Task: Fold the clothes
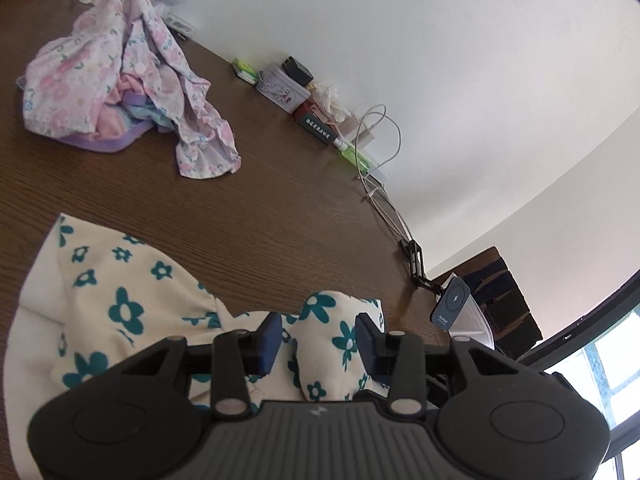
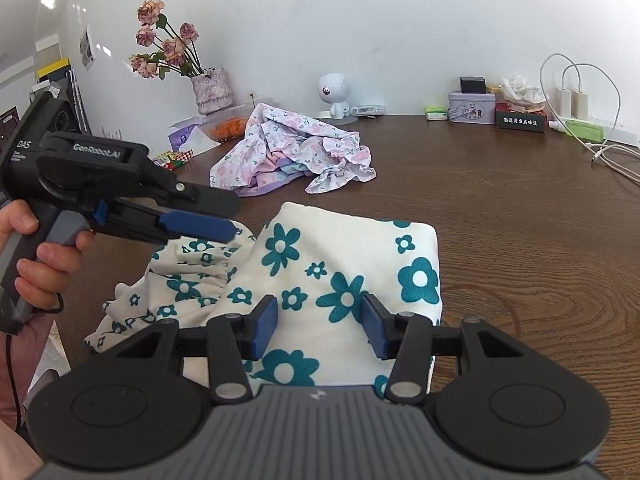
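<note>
Cream, teal-flowered garment (image 2: pixel 340 276) is lain half-folded on the wooden table (image 2: pixel 520 208); both the left gripper (image 1: pixel 316 340) and right gripper (image 2: pixel 320 320) are held spread, nothing pinched. The loose ruffled edge (image 2: pixel 192 276) could be dragged, and the fold undone.

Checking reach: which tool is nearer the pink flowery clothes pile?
Left. The left tool points toward the pile from the garment's far-left edge; the right tool hangs nearer the person.

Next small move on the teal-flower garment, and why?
Probably shut the left tool on the bunched ruffled edge and draw it over the flat folded part. Both tools are open; the right tool hovers over the flat part, while that edge lies crumpled beside it.
</note>
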The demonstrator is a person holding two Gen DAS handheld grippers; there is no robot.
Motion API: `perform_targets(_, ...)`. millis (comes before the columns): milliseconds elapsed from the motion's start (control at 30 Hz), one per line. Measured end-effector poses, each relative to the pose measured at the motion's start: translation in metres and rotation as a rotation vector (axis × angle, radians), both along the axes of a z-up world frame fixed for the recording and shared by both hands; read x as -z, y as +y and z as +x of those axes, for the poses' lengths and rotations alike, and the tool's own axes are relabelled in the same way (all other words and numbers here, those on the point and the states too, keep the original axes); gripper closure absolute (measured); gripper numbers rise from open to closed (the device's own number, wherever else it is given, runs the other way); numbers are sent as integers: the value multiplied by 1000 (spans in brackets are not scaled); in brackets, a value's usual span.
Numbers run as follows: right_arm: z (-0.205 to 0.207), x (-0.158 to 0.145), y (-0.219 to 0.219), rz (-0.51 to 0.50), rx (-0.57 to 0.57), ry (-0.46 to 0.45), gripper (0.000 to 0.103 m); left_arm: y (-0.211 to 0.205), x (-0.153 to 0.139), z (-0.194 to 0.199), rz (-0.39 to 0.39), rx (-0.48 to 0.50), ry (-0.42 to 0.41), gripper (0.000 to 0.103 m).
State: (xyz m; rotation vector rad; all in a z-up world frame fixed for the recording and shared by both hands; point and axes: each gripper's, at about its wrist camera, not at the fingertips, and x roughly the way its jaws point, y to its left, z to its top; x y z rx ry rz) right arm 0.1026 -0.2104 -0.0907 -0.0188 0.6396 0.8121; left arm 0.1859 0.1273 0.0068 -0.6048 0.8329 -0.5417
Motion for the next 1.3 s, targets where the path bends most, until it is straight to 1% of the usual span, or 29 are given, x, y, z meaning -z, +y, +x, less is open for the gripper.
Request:
perform_targets(67, 0, 0, 3, -13, 3, -1, 55, 7, 2, -1, 24, -27, 19, 61)
perform_targets(133, -1, -1, 1, -8, 5, 0, 55, 9, 11, -2, 42, -37, 51, 62)
perform_targets(267, -4, -3, -3, 1, 9, 2, 55, 8, 26, -4, 47, -35, 80, 64)
perform_targets(300, -4, -4, -4, 4, 10, 3, 55, 7, 28, -5, 50, -36, 79, 66)
perform_targets(367, -5, -5, -6, 9, 12, 4, 55, 5, 32, -6, 61, -36, 75, 73)
perform_targets(400, -6, -5, -7, 11, 13, 4, 55, 4, 34, -7, 66, -34, 75, 75)
perform_targets(467, -7, -6, -9, 16, 15, 5, 55, -2, 37, -7, 80, -24, 70, 80)
perform_targets(533, -8, -9, -14, 27, 23, 7, 55, -7, 37, -7, 87, -12, 62, 80)
perform_targets(667, -8, -16, -38, 75, 73, 10, 55, -25, 39, -5, 76, 37, 59, 80)
perform_targets(800, -5, -24, -65, 102, 160, -1, 52, -48, 39, -2, 65, 86, 65, 80)
perform_targets(867, -3, -25, -77, 100, 203, -4, 52, -53, 37, -2, 47, 94, 68, 73)
perform_targets(1000, -1, -23, -96, 96, 261, 0, 47, -52, 22, -7, -43, 100, 20, 54)
perform_targets(1100, 0, -20, -100, 99, 265, 9, 46, -59, 18, -8, -79, 137, 21, 52)
perform_targets(1300, -2, -14, -93, 100, 230, 16, 44, -78, 25, -6, -39, 155, 55, 52)
